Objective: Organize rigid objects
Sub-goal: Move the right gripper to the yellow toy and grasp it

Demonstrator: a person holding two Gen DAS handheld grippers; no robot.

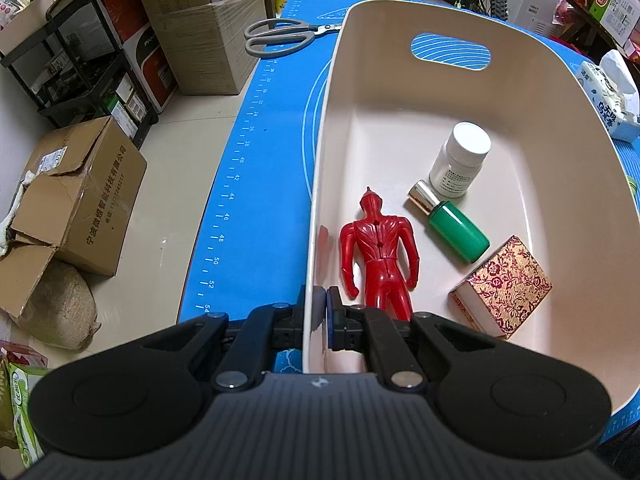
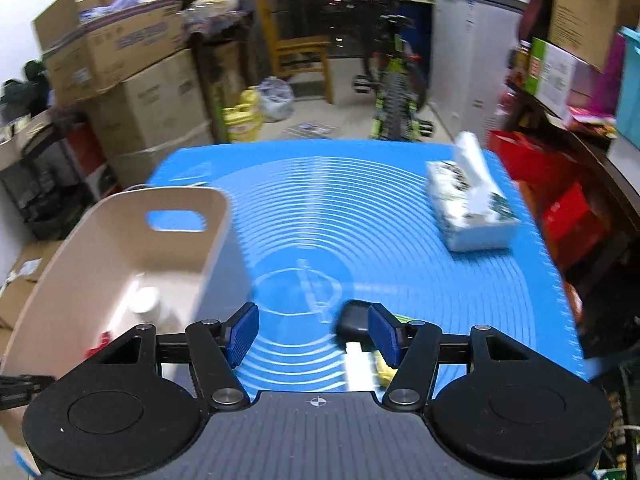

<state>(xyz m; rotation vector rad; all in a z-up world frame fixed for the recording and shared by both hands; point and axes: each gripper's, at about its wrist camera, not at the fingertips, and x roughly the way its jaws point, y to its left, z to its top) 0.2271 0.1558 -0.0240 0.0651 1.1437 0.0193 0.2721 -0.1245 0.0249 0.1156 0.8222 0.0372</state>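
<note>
A cream plastic basket [image 1: 568,128] stands on the blue mat [image 1: 276,112]. In it lie a red toy figure [image 1: 380,252], a white pill bottle [image 1: 460,160], a green bottle with a gold cap [image 1: 452,228] and a red-and-gold patterned box [image 1: 504,284]. My left gripper [image 1: 323,312] is shut on the basket's near left wall. The basket shows at the left of the right wrist view [image 2: 192,200]. My right gripper [image 2: 312,332] is open and empty above the mat, with a black-capped yellow and white object [image 2: 360,344] by its right finger.
Grey scissors [image 1: 280,36] lie on the mat beyond the basket. A tissue pack [image 2: 472,208] sits at the mat's far right. Cardboard boxes [image 1: 80,200], a black rack [image 1: 80,64] and a bicycle [image 2: 396,92] stand around the table.
</note>
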